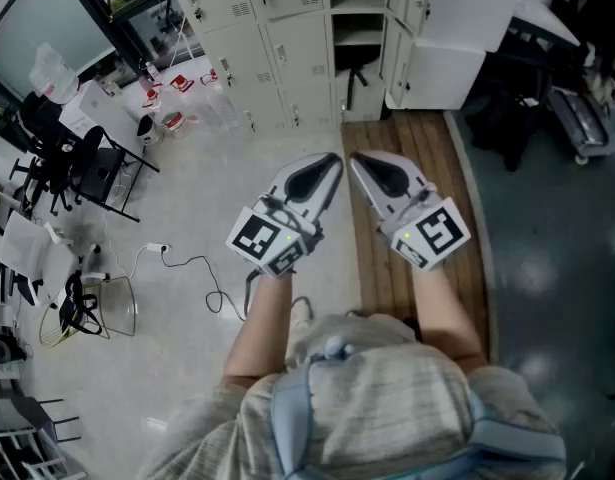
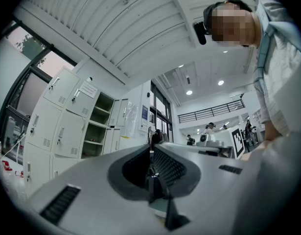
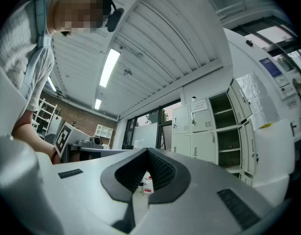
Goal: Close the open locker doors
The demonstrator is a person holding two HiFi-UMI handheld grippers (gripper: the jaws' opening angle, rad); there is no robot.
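Note:
A bank of pale grey lockers point(image 1: 277, 28) stands ahead of me. One column point(image 1: 356, 23) is open and shows bare shelves, with its doors point(image 1: 400, 28) swung out to the right. Both grippers are held up in front of my chest, well short of the lockers. My left gripper point(image 1: 335, 159) and right gripper point(image 1: 354, 158) point at the open column, tips nearly side by side, each shut on nothing. The left gripper view has its shut gripper point(image 2: 151, 150) and the open shelves point(image 2: 97, 126). In the right gripper view the shut gripper point(image 3: 147, 152) sits left of the open compartments point(image 3: 227, 126).
A wooden floor strip point(image 1: 407, 188) runs from me to the lockers. A white cabinet point(image 1: 442, 43) stands right of the open doors. Black chairs point(image 1: 82, 168), a floor cable point(image 1: 192, 268) and small red-and-white items point(image 1: 172, 88) lie to the left. Dark equipment point(image 1: 577, 118) is at the right.

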